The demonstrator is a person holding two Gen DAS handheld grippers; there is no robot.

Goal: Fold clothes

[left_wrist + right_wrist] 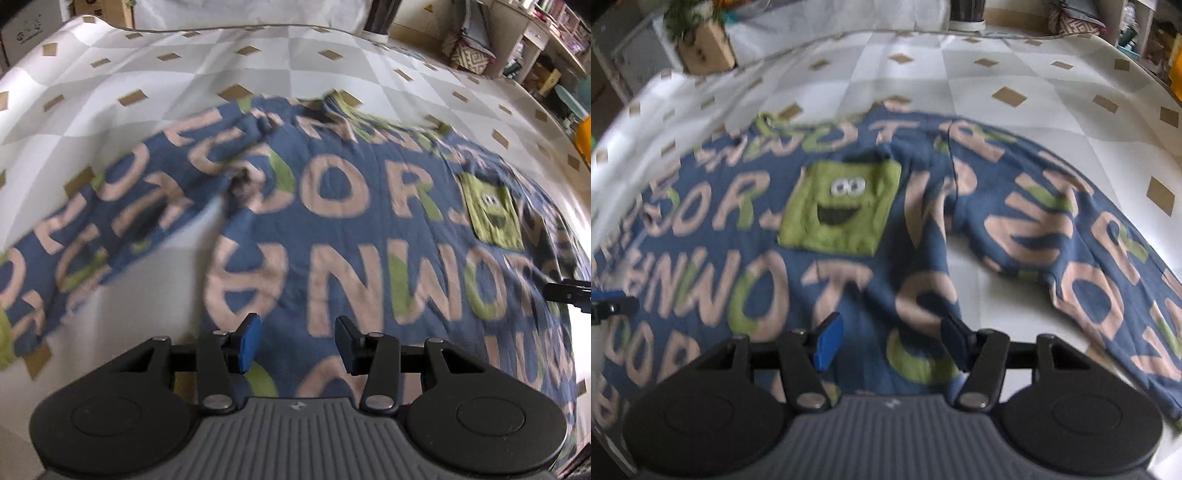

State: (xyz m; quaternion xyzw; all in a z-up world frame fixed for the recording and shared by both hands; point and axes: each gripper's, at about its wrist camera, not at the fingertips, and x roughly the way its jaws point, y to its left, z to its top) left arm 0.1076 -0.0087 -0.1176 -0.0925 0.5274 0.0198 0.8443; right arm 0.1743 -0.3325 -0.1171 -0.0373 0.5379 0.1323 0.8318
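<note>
Left gripper (298, 341): fingers (248, 341) apart, moderate gap, nothing between the pads. It hangs above the lower body of the blue shirt (332, 229); contact with the cloth can't be told, view is blurred.

Right gripper (890, 341): fingers (827, 345) apart, a bit wider than the left, nothing clamped. It sits over the shirt's side edge near the armpit.

Shirt lies flat, front up, on the white diamond-pattern sheet (184, 74), both sleeves spread out. Green face pocket (842, 206) on the chest, ahead of the right gripper.
</note>
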